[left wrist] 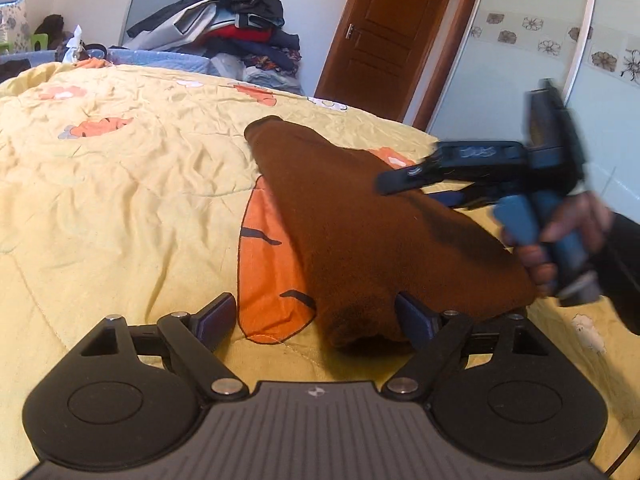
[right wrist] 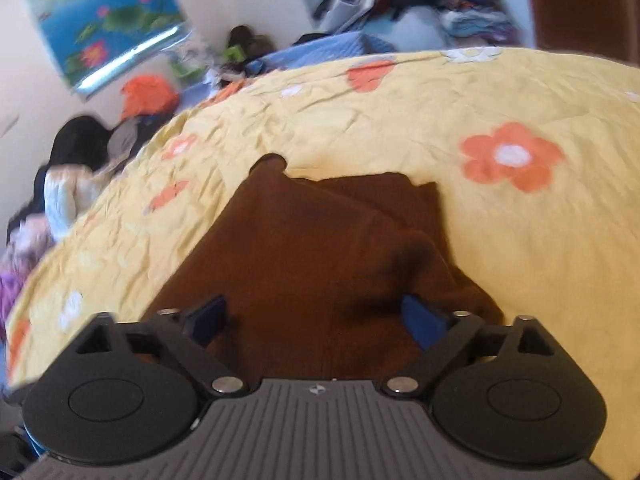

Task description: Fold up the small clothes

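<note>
A small brown garment (left wrist: 360, 224) lies partly folded on the yellow flowered bedspread (left wrist: 120, 184). My left gripper (left wrist: 316, 320) is open, low at the garment's near corner, its right finger against the cloth. My right gripper (left wrist: 404, 184) shows in the left wrist view, held by a hand at the right, hovering over the garment's right side. In the right wrist view the right gripper (right wrist: 316, 320) is open just above the brown garment (right wrist: 320, 248), which shows a folded layer on top. The bedspread (right wrist: 520, 240) surrounds it.
A pile of clothes (left wrist: 240, 28) is stacked beyond the bed's far edge, next to a brown door (left wrist: 384, 32). More clothes (right wrist: 80, 168) lie off the bed's left side under a wall poster (right wrist: 104, 16). An orange print (left wrist: 272, 264) sits beside the garment.
</note>
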